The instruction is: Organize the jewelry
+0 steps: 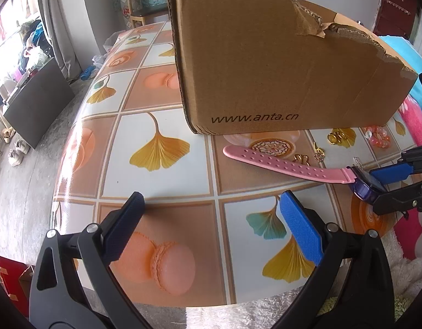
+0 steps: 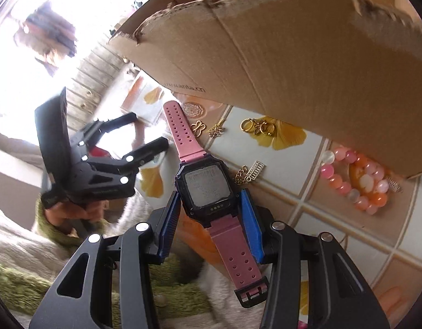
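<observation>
Task judged early-stage: nothing can be confirmed as sorted yet. Largest item, the torn cardboard box (image 1: 279, 65), stands on the bench (image 1: 161, 186) just beyond the right hand-held gripper (image 2: 211, 192) & well ahead of the left one; it is presumably the container, but its inside is barely seen in either view, so contents can't be told. Next in size, the pink-strapped watch (image 2: 204, 186) is being handled: its dark case sits between the right hand-held gripper's blue pads (image 2: 250, 219), which appear pressed against both sides, so a grip on the case is read; long strap runs fwd toward the box, buckle end trails back under the gripper. Whether the watch is lifted or still lying on the bench can't be told for sure. The left hand-held gripper (image 1: 211, 219) is seen w/ jaws spread wide, nothing between them, over bare bench to the left of the watch. Still loose on the bench, fwd-right of the right gripper: pink/orange bead bracelet (image 2: 356, 175) beside the box corner, then gold rings (image 2: 258, 127) near the box wall, a small chain w/ abacus-like charm (image 2: 249, 175) just beside the watch case, a butterfly charm (image 2: 198, 126) & a flower charm (image 2: 216, 130) beside the strap. Left to do, by judgement: watch to be placed, then bracelet, rings, charms.
</observation>
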